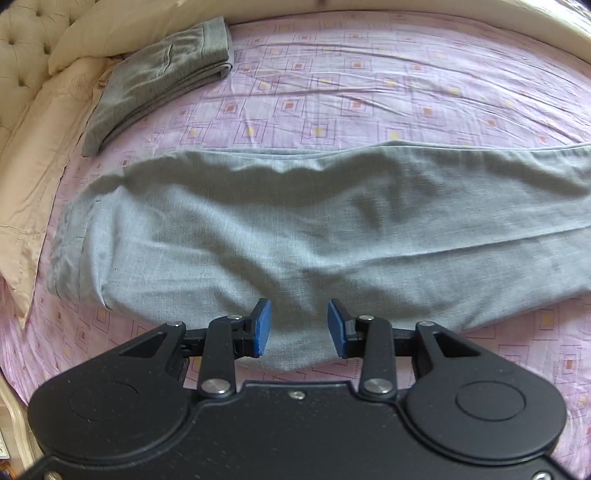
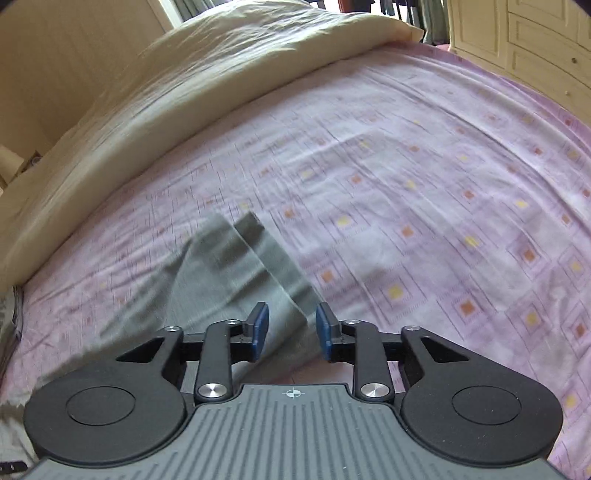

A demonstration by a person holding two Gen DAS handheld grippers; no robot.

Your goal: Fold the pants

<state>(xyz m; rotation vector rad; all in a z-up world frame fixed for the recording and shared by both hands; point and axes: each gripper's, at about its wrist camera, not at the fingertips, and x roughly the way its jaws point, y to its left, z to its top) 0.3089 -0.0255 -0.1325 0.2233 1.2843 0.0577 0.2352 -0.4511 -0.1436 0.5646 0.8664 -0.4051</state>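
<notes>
Here the left gripper [image 1: 299,328] hangs just over the near edge of the pants [image 1: 295,229], its blue pads [image 1: 261,328] spread wide with only cloth showing in the gap and nothing pinched. The pants lie flat across the pink sheet [image 1: 369,85], waistband toward the left, legs running off to the right, one leg laid over the other. Beyond them, well apart at the far left, a folded pair [image 1: 159,77] in darker grey rests against a cream quilt [image 1: 55,122] by the tufted headboard [image 1: 22,48].

The right gripper [image 2: 290,330] is likewise wide open and grasps nothing. Between and past its fingers lie the leg ends [image 2: 240,266], two cuffs fanned slightly apart on the sheet [image 2: 424,166]; the blur makes their edges uncertain. Farther off, a cream duvet [image 2: 184,81] is heaped along the bed's left side, with a cupboard [image 2: 517,33] behind.
</notes>
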